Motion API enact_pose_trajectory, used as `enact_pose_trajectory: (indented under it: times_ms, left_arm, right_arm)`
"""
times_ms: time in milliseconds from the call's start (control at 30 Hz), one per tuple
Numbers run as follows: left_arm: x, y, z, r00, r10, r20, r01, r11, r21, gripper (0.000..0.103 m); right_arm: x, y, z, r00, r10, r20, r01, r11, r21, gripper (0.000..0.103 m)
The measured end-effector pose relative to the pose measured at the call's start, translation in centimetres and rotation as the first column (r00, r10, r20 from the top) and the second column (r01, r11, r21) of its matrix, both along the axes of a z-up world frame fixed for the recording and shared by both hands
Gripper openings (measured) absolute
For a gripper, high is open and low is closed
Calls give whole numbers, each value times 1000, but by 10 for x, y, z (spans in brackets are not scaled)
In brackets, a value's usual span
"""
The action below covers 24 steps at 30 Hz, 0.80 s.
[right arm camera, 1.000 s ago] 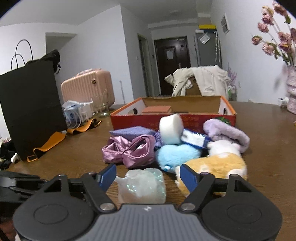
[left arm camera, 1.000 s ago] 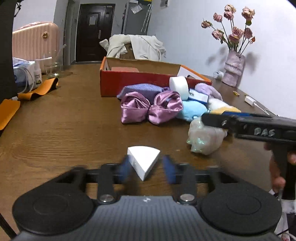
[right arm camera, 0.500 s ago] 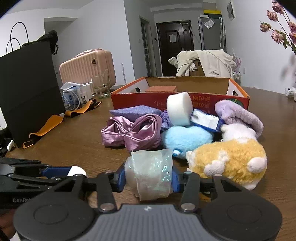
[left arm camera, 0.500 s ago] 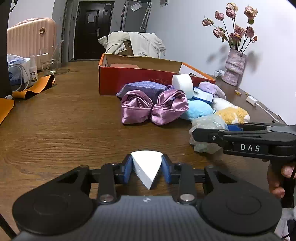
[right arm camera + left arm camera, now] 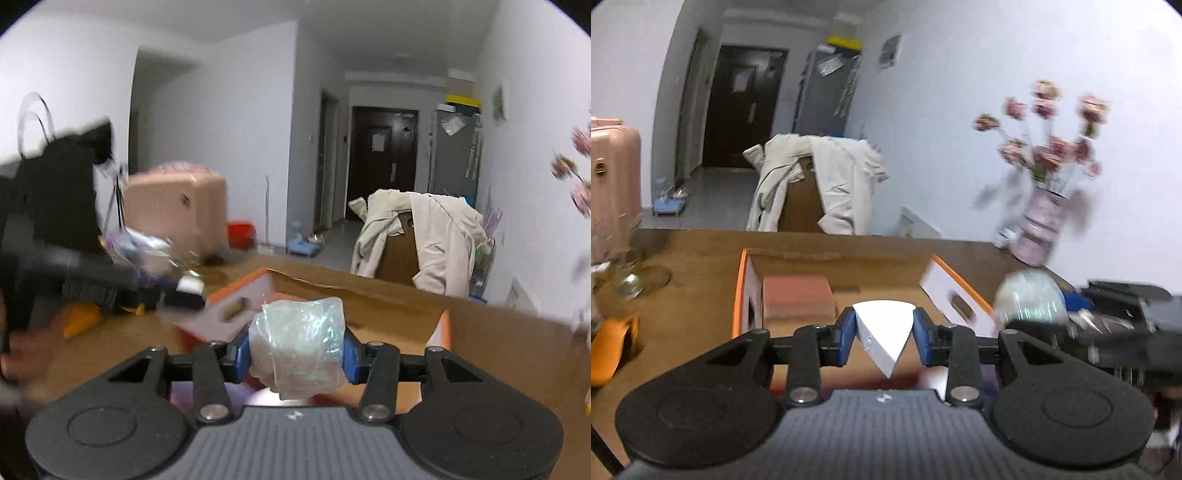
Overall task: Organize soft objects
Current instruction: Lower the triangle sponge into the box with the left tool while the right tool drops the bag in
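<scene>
Where a second ago it pinched at desk level, left gripper (image 5: 884, 334) now raised, pads clamped on white foam wedge (image 5: 884, 332) above the near edge of orange box (image 5: 744, 295). Seen from the right wrist: right gripper (image 5: 295, 354) likewise lifted, squeezing iridescent bundle (image 5: 297, 345) over the box's near wall. Drop-off seemingly imminent.

Both wrist views raised, facing orange box (image 5: 934, 280)

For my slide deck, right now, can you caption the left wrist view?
Left gripper clamps a white foam wedge above the open orange cardboard box, beside the right gripper's iridescent plastic-wrapped bundle.
</scene>
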State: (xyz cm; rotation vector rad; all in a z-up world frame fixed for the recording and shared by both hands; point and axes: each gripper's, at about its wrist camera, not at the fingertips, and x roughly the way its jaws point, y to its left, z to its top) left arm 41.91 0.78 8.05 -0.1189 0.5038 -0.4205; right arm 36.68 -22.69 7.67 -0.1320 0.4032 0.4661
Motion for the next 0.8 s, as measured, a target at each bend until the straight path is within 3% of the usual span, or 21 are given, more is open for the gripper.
enact_pose_trajectory:
  times_ms: [167,267,367,500,533,600,800]
  left_arm:
    - [136,-32,-13,984,23,-177,-23,1000,3,34]
    - [188,-55,-33,979,76,-191,-52,991,125,35]
    - [218,-66,-51,971,107,-214,-68,981,184,38]
    - [229,-64,-68,963,121,-241,-67,973,220,46]
    - [230,-64,-70,962,119,-245,-65,974,219,55]
    - [226,-62,-71,965,120,-233,-65,971,232,64]
    - [201,-58,-51,972,123,-202,-71,967,245,66]
  right_arm:
    - [128,-13,-12,990,-67,-120,53,991,-121,50]
    - [192,-13,-34,977,-127,-171,89,973,-214,48]
    - [227,-7,-51,966,-138,-217,76,960,-270,49]
    - [247,-2,-71,952,-150,-268,56,943,-328,52]
    - [250,-1,-73,950,-150,-273,54,943,-328,55]
    - [250,1,-75,955,-153,-253,66,945,-321,83]
    - [236,-5,-52,970,-166,-177,109,950,-293,83]
